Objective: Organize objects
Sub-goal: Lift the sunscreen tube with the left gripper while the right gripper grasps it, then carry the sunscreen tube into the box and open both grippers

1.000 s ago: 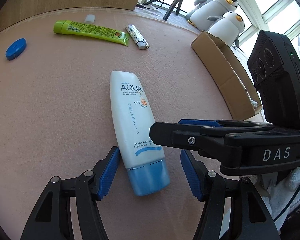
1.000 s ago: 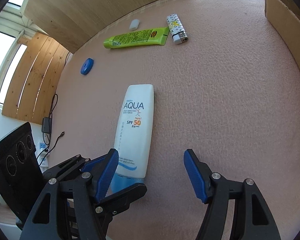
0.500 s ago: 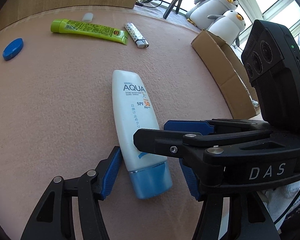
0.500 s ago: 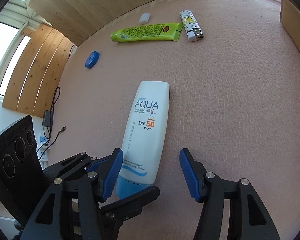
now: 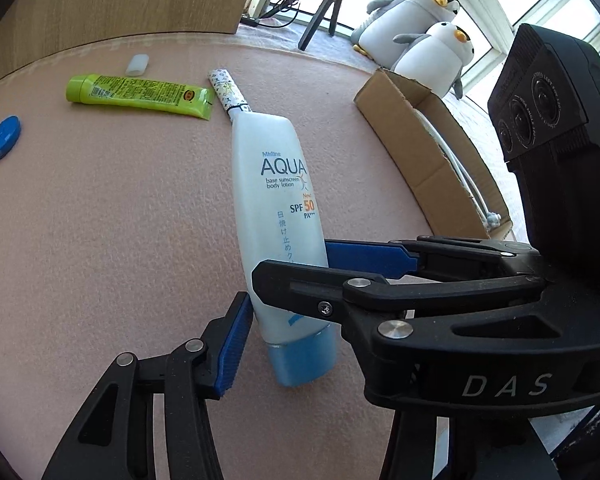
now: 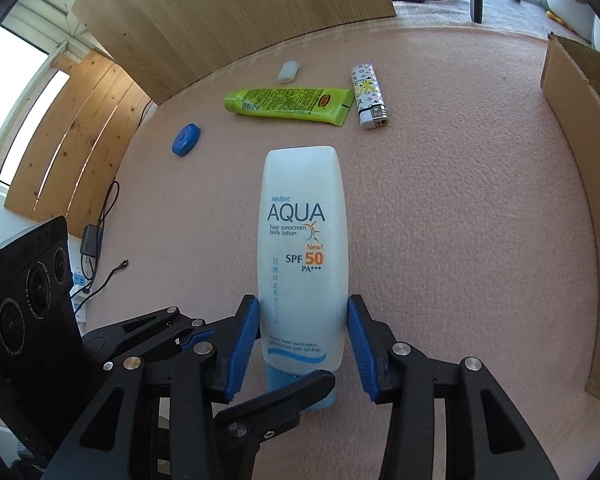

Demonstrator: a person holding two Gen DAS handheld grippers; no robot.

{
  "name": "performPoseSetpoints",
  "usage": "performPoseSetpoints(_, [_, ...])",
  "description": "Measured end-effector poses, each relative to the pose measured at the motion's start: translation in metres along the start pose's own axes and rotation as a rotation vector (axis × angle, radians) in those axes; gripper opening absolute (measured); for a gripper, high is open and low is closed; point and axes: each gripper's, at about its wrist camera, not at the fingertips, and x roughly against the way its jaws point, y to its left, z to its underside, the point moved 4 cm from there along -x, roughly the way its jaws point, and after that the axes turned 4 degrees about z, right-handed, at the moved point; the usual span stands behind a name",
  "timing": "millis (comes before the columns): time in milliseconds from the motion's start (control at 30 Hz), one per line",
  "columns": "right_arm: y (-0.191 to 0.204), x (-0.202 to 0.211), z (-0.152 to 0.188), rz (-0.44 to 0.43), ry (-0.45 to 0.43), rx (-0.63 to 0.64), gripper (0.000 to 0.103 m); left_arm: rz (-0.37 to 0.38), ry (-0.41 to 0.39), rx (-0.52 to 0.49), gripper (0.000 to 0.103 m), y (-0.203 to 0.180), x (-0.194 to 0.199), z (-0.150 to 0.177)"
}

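Observation:
A white sunscreen bottle (image 5: 276,200) (image 6: 302,240) marked AQUA SPF 50, blue cap toward me, lies lengthwise on the pink mat (image 5: 120,240). My right gripper (image 6: 302,312) is shut on its lower body, a blue pad pressed to each side. Seen from the left wrist, the right gripper (image 5: 296,268) reaches in from the right across the bottle. My left gripper (image 5: 304,308) stands open astride the cap end. Its left pad (image 5: 234,340) is close beside the bottle, and its right finger is hidden behind the right gripper. The bottle's far end looks slightly raised.
Farther off lie a green tube (image 6: 288,106), a patterned lighter (image 6: 368,96), a small white cap (image 6: 288,71) and a blue round lid (image 6: 186,140). An open cardboard box (image 5: 432,152) stands at the right, with plush penguins (image 5: 432,52) behind it. A wooden board stands behind the mat.
My right gripper slid over the bottle from the right and closed on its sides. The bottle's far end now overlaps the lighter in the left wrist view. The left gripper stayed open.

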Motion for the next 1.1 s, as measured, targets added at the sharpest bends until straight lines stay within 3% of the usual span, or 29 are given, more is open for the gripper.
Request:
performPoseSetpoints(233, [-0.036, 0.043, -0.013, 0.035, -0.082, -0.028, 0.042, 0.038, -0.029, -0.057, 0.053, -0.044, -0.007, -0.029])
performPoseSetpoints(667, [-0.115, 0.107, -0.017, 0.125, -0.179, -0.080, 0.042, 0.113, -0.040, -0.155, 0.053, -0.143, -0.058, -0.073])
performPoseSetpoints(1100, [-0.179, 0.134, -0.015, 0.157, -0.216, -0.159, 0.042, 0.142, 0.002, -0.228, 0.053, -0.207, -0.104, -0.082])
